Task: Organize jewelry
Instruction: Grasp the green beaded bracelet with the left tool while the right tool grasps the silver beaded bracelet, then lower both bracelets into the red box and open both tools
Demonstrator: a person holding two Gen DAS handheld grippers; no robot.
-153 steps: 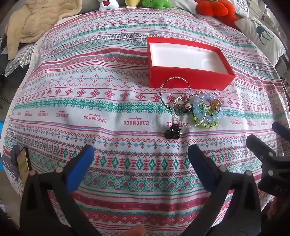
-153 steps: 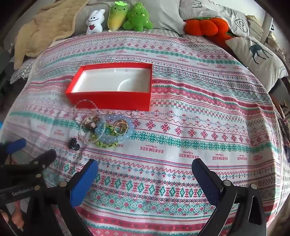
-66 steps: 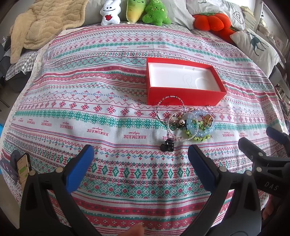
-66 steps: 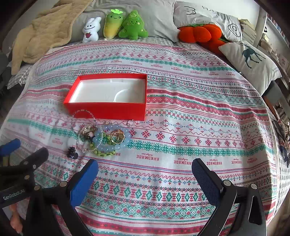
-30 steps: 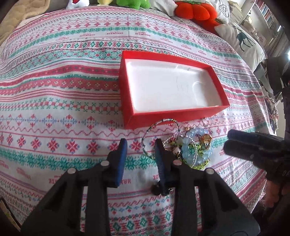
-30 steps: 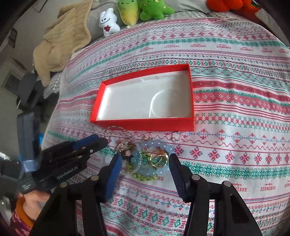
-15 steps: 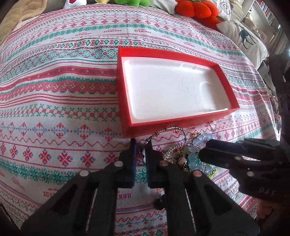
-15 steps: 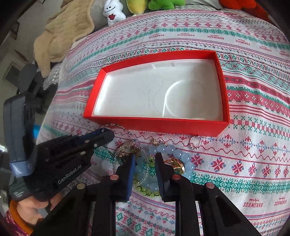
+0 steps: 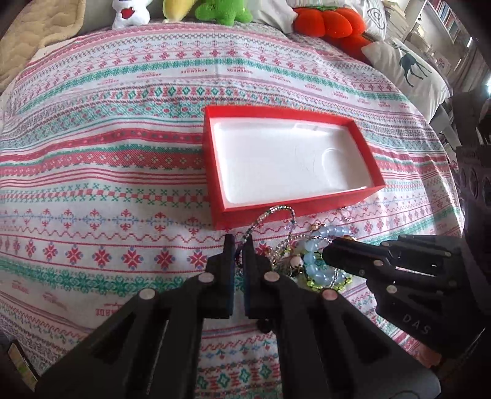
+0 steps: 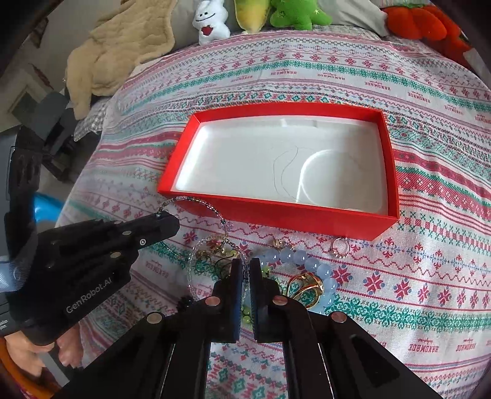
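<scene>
An open red box (image 9: 365, 155) with a white liner lies on the patterned bedspread; it also shows in the right wrist view (image 10: 394, 172). In front of it lies a tangled jewelry pile (image 9: 310, 261): a thin dark beaded bracelet (image 9: 276, 213), a pale blue bead bracelet (image 10: 307, 261), a green bead string, gold rings (image 10: 303, 287) and a small silver ring (image 10: 339, 247). My left gripper (image 9: 238, 242) is shut on the thin beaded bracelet (image 10: 196, 201). My right gripper (image 10: 245, 267) is shut on a strand in the pile; which strand is hidden between the fingers.
Plush toys (image 9: 214, 10), an orange pumpkin cushion (image 9: 325, 23) and a deer pillow (image 9: 408, 67) line the far edge. A beige blanket (image 10: 122, 46) lies at the back left. A small black hair clip (image 9: 264, 325) lies near the left gripper.
Both grippers came in low over the jewelry pile and closed, the left on the thin beaded bracelet, the right on a strand in the pile.
</scene>
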